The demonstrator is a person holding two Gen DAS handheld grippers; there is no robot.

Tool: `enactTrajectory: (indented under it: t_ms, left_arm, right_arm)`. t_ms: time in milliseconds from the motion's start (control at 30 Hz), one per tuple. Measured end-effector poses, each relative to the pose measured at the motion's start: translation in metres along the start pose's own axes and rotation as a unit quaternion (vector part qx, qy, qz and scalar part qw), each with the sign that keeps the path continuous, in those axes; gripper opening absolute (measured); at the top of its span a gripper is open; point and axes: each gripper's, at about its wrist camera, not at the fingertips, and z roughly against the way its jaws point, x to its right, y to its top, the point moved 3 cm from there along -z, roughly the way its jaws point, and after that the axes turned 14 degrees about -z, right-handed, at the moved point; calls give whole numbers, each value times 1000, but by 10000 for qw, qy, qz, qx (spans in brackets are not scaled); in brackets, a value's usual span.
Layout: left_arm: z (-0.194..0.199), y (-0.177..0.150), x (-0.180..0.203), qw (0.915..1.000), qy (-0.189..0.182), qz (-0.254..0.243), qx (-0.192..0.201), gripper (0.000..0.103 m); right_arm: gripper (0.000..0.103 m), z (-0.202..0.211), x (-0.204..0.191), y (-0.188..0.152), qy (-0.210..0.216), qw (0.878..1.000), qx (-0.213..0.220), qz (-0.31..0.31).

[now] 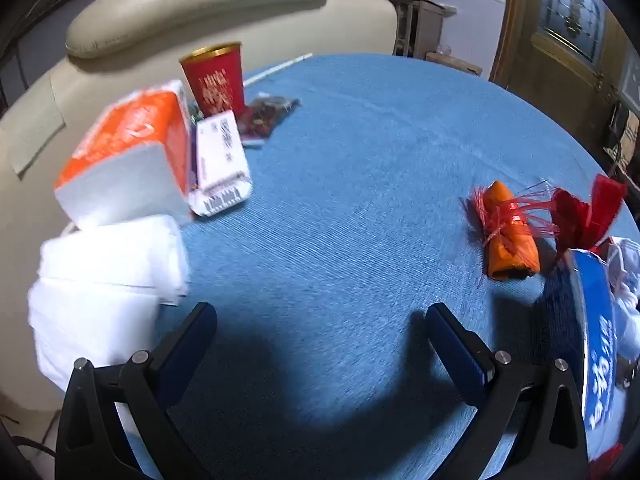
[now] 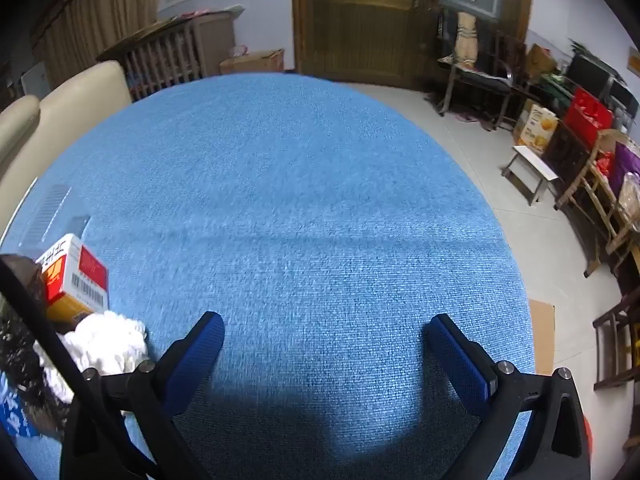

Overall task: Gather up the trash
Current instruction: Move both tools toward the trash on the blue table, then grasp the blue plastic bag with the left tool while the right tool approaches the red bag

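Observation:
In the left wrist view my left gripper (image 1: pixel 320 320) is open and empty above the blue tablecloth (image 1: pixel 360 152). An orange wrapper tied with red net (image 1: pixel 508 232) lies ahead right. A blue and white bag (image 1: pixel 592 340) sits at the right edge. A red paper cup (image 1: pixel 214 80), a dark snack wrapper (image 1: pixel 266 116), a white carton (image 1: pixel 222 164), an orange tissue pack (image 1: pixel 128 152) and white folded tissues (image 1: pixel 104 288) lie at the left. In the right wrist view my right gripper (image 2: pixel 326 328) is open and empty; a small orange and white box (image 2: pixel 74 276) and crumpled white tissue (image 2: pixel 108 344) lie at its left.
A beige sofa (image 1: pixel 200 12) stands behind the table on the left. A wooden door (image 2: pixel 360 20), chairs (image 2: pixel 476 68) and stacked boxes (image 2: pixel 536 128) line the room beyond the table's far and right edges. A dark strap (image 2: pixel 40 320) crosses the right wrist view's left side.

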Motion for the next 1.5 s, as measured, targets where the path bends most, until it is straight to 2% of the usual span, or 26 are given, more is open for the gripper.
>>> enactTrajectory:
  t_ms: [167, 333, 467, 733, 1067, 1500]
  left_arm:
    - [33, -1, -9, 9995, 131, -73, 288, 103]
    - [75, -4, -13, 9985, 112, -125, 530, 103]
    - [99, -10, -10, 9980, 37, -133, 621, 103]
    - [134, -31, 13, 9966, -206, -192, 780, 103]
    - [159, -46, 34, 9950, -350, -374, 863, 103]
    - [164, -49, 45, 9939, -441, -485, 884, 103]
  right_arm:
    - [103, 43, -1, 0, 203, 9984, 492, 204]
    - [103, 91, -6, -11, 531, 9948, 731, 480]
    - [103, 120, -3, -30, 770, 9923, 776, 576]
    - [103, 163, 2, -71, 947, 9891, 893, 690]
    - [103, 177, 11, -89, 1074, 9890, 873, 529]
    - [103, 181, 14, -94, 1068, 9888, 889, 551]
